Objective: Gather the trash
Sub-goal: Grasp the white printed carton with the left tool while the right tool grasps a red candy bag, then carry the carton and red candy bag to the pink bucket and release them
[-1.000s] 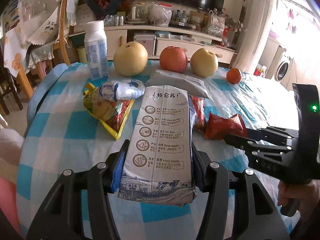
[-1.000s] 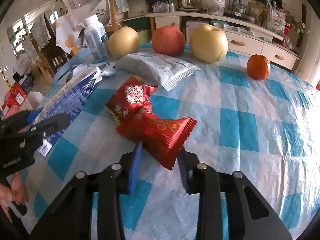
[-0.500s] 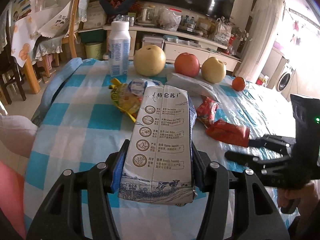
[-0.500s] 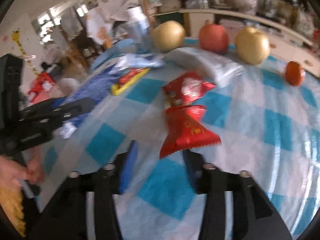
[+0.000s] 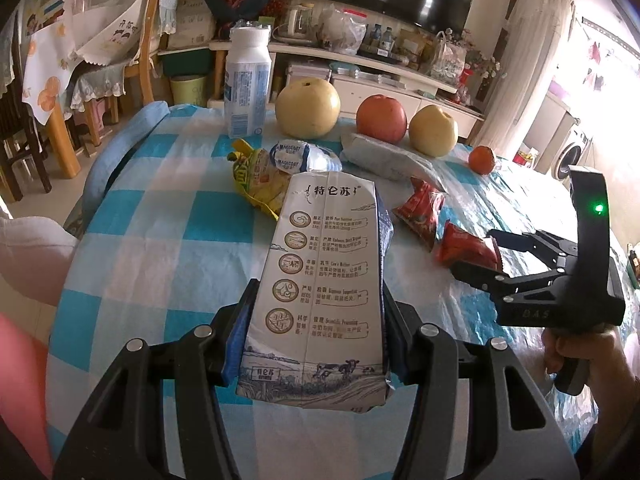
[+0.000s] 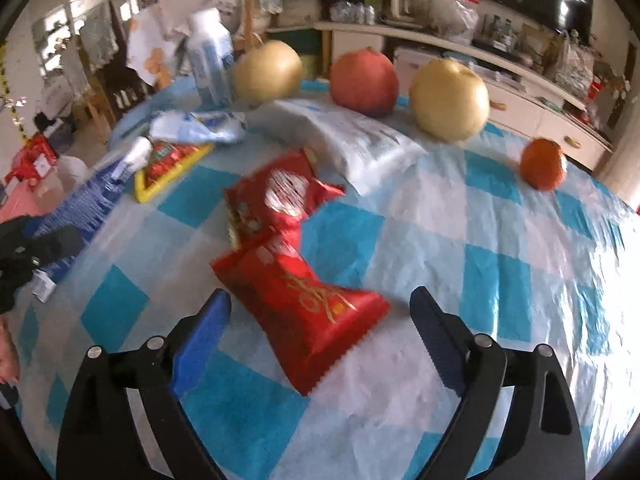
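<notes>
My left gripper is shut on a flattened white and blue milk carton, held above the checked tablecloth. To its right, my right gripper has its jaws opening wide. A red snack wrapper lies on the cloth between them, and the pads do not touch it. A second red wrapper lies just beyond. A yellow wrapper, a blue-white wrapper and a grey-white bag lie further back.
Along the far side stand a white bottle, two yellow pears, a red apple and an orange. Chairs and a TV cabinet stand behind the table. A hand holds the right gripper.
The right jaws have gone from pinching the red wrapper's corner to wide apart, and the wrapper now rests on the cloth. The left gripper has drawn back a little with the carton.
</notes>
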